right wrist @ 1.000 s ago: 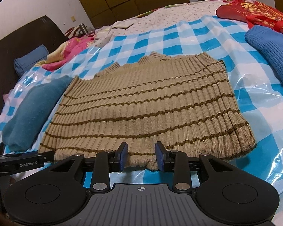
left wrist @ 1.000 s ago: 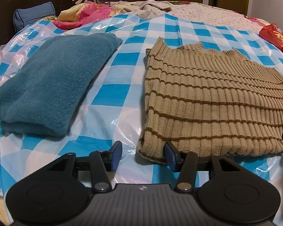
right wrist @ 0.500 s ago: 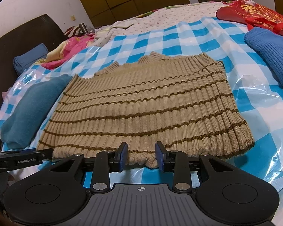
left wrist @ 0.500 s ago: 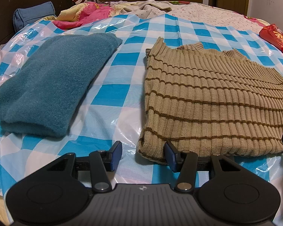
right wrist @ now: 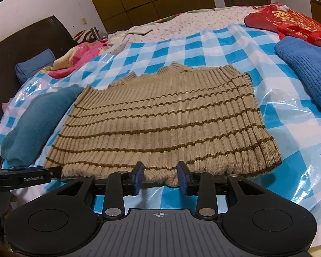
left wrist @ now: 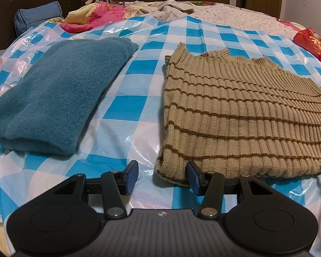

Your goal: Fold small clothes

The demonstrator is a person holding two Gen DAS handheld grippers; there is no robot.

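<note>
- On the checked sheet lay the striped sweater, flat, neck at 12 o'clock.
- L gripper sat wide apart, holding nothing, sweater's near corner between its tips.
- R gripper gaped at the near hem, approx. mid-edge, nothing held.
- Teal sweater lay folded at 9 o'clock of the striped one; blue sweater at 2 o'clock.

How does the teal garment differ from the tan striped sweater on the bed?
The teal garment is plain and fuzzy; the tan striped sweater is ribbed with brown stripes. The teal garment is folded into a narrow bundle; the sweater lies wider. The sweater sits at both open grippers; the teal garment lies apart to its left. Both rest on the checked plastic sheet.
</note>
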